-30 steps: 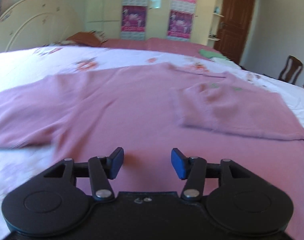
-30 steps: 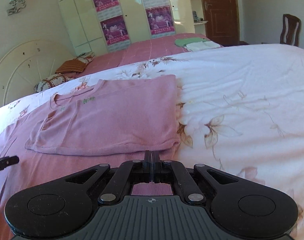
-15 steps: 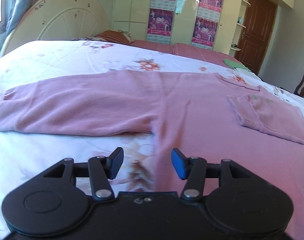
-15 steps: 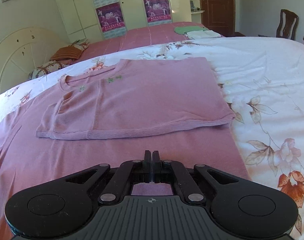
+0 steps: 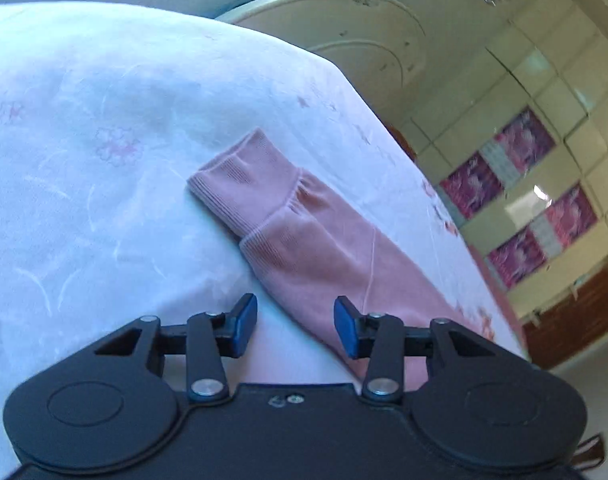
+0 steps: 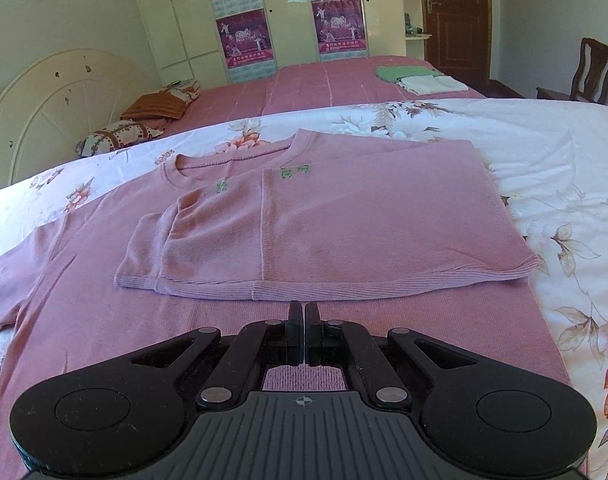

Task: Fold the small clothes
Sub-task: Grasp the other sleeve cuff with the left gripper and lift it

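A pink long-sleeved shirt (image 6: 344,232) lies flat on the floral bed sheet (image 6: 564,160), its right side and sleeve folded over onto the body. My right gripper (image 6: 304,312) hovers shut over the shirt's lower part, just short of the folded hem, with nothing between its fingers. In the left wrist view, the shirt's other sleeve (image 5: 324,256) stretches out across the white sheet (image 5: 84,160) and ends in a ribbed cuff (image 5: 244,184). My left gripper (image 5: 295,322) is over that sleeve near the cuff. Its jaws are closing, the blue pads still apart and not pressing the fabric.
A cream round headboard (image 6: 44,104) stands at the left. Behind is a second bed with a pink cover (image 6: 324,80), holding pillows (image 6: 120,136) and folded green and white clothes (image 6: 420,78). A wooden chair (image 6: 592,68) and a brown door (image 6: 456,16) are at the far right.
My left gripper has swept left along the outstretched sleeve to its cuff, rolled, and narrowed its jaws. My right gripper has shifted across the shirt, staying shut.
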A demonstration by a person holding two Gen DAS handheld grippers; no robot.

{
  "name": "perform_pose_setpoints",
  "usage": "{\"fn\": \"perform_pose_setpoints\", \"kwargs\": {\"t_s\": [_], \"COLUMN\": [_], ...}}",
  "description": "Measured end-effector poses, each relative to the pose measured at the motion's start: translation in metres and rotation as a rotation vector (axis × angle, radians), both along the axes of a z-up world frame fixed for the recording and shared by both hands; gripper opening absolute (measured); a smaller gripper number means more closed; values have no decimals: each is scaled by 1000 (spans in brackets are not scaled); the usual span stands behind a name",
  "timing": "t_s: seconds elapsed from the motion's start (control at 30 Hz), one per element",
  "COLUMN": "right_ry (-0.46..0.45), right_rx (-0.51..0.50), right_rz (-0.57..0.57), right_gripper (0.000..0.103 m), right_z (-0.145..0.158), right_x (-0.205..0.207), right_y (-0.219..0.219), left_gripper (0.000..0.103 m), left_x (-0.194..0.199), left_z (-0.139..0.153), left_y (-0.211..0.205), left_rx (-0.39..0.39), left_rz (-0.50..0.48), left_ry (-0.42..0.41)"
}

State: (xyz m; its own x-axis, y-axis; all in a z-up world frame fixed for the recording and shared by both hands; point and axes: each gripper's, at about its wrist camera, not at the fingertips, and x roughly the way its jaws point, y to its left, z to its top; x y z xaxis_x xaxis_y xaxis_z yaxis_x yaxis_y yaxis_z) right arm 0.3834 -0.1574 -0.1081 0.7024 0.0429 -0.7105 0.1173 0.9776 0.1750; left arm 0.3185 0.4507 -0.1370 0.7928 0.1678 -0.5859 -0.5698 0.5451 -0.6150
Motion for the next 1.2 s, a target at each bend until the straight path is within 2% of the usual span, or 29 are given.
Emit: {"fn": "perform_pose_setpoints", "kwargs": {"t_s": [0.07,0.17,0.23,0.27,0.33,0.4,0.53,0.57,0.63,0.77,1.0,1.2], "right_ry": [4,5,8,10,8,2,-7,-5,-4,-6,-24,-40], "right_rx": [-3,6,21,27,42,51,46,48,55,80,98,152], "right_rz": [-3,-9,-21,-30,-50,-62,-61,-63,-72,-87,-102,-112], "right_gripper": [0,0,0,0,0,0,0,0,0,0,0,0], "right_z": [0,1,1,1,2,4,3,1,-2,-5,-2,5], "right_x": [2,6,9,11,13,16,15,16,14,10,2,-1], "right_y": [3,5,3,2,-2,-5,-13,-15,-20,-29,-51,-70], "left_gripper": [42,41,31,8,8,8,8,8,8,8,8,8], "left_x": [6,15,23,27,33,42,73,80,99,129,161,173], "left_z": [-5,-13,-14,-14,-3,23,58,64,73,77,59,32], "left_y": [13,28,35,38,31,3,-70,-87,-130,-209,-322,-384], "left_rx": [-56,-79,-80,-64,30,212,411,437,441,459,501,548], "left_rz": [33,55,79,103,117,31,-178,-222,-342,-506,-707,-844], "left_ry": [-45,-102,-108,-74,-25,-26,-38,-52,-80,-98,-95,-38]}}
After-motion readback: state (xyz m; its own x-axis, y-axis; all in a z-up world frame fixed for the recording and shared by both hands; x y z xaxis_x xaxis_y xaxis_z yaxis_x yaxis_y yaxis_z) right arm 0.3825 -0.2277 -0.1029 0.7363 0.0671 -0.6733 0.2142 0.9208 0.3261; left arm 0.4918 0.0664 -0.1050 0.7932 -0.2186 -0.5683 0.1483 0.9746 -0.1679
